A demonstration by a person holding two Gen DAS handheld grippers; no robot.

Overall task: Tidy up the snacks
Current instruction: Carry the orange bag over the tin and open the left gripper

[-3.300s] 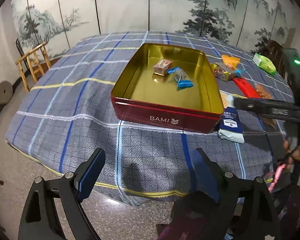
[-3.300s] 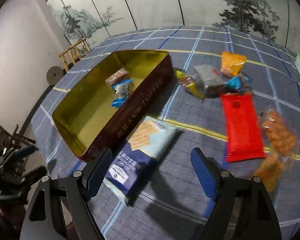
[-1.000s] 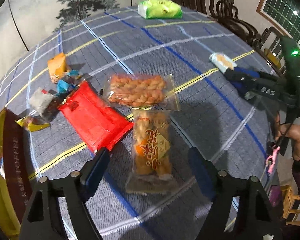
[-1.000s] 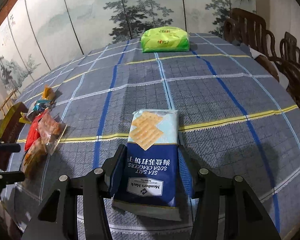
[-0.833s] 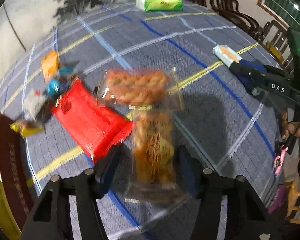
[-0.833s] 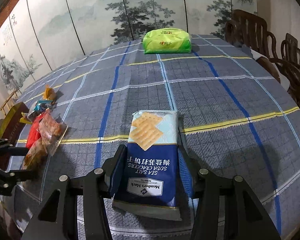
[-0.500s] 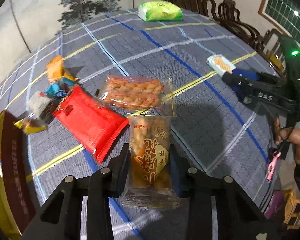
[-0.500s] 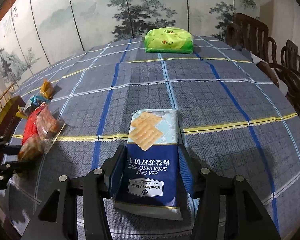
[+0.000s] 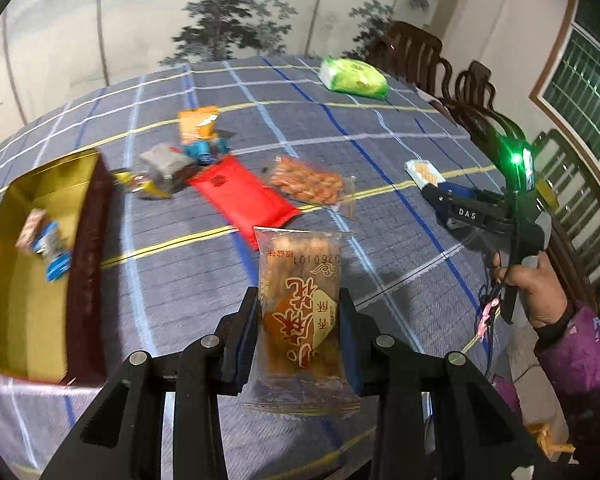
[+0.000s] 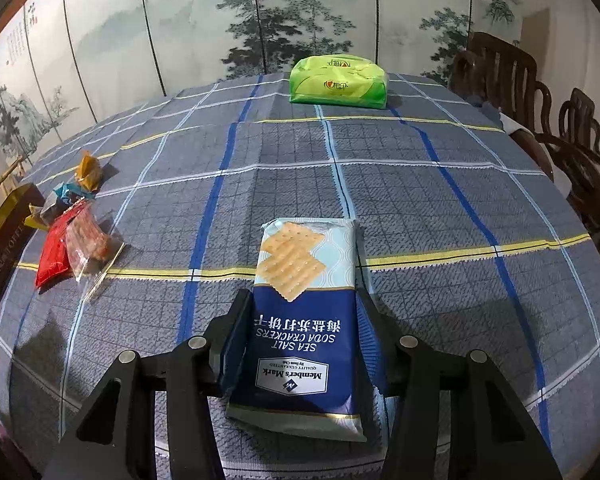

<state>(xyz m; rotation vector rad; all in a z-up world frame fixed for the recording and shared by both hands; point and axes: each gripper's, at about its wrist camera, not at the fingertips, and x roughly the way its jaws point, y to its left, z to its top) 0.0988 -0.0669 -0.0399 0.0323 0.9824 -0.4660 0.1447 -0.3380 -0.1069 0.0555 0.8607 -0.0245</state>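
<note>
My left gripper [image 9: 298, 308] is shut on a clear pack of fried dough twists [image 9: 300, 312] and holds it above the cloth. My right gripper [image 10: 302, 312] is shut on a blue soda cracker pack [image 10: 300, 312]; it also shows in the left wrist view [image 9: 424, 172], at the right. The gold-lined red tin [image 9: 88, 256] with two small snacks [image 9: 44, 240] sits at the left. A red pack [image 9: 244, 196], a clear twist pack [image 9: 308, 180] and small wrapped snacks [image 9: 180, 160] lie on the checked cloth.
A green pack [image 10: 338, 80] lies at the table's far side. Dark wooden chairs [image 10: 540, 112] stand along the right. A painted folding screen [image 10: 220, 20] stands behind. The tin's side [image 10: 4, 240] shows at the far left in the right wrist view.
My left gripper has closed on the dough twist pack, lifted it off the cloth and swung left, so the tin is back in view. The right gripper still holds the cracker pack.
</note>
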